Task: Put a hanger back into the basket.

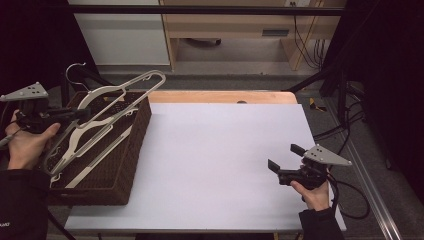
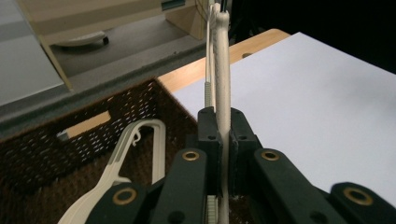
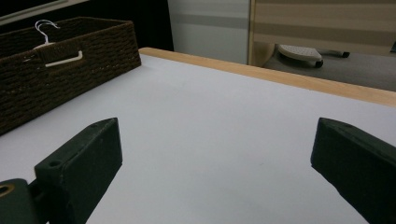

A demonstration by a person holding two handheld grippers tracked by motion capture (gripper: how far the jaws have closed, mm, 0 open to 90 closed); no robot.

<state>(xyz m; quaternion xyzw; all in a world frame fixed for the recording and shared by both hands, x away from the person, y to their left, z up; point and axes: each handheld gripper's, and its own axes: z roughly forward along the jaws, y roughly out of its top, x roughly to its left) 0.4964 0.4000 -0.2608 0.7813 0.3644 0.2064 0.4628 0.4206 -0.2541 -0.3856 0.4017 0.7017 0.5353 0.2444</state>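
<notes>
A cream plastic hanger with a metal hook is lifted over the dark woven basket at the table's left. My left gripper is shut on it; in the left gripper view the jaws clamp the hanger's thin edge, which runs straight up. More cream hangers lie inside the basket, one of them just below my jaws. My right gripper rests low over the white table at the right, open, with nothing between its jaws.
The white tabletop stretches between the basket and my right hand, with a wooden strip along its far edge. In the right gripper view the basket stands far left with a hanger hook above it. Cables lie on the floor at right.
</notes>
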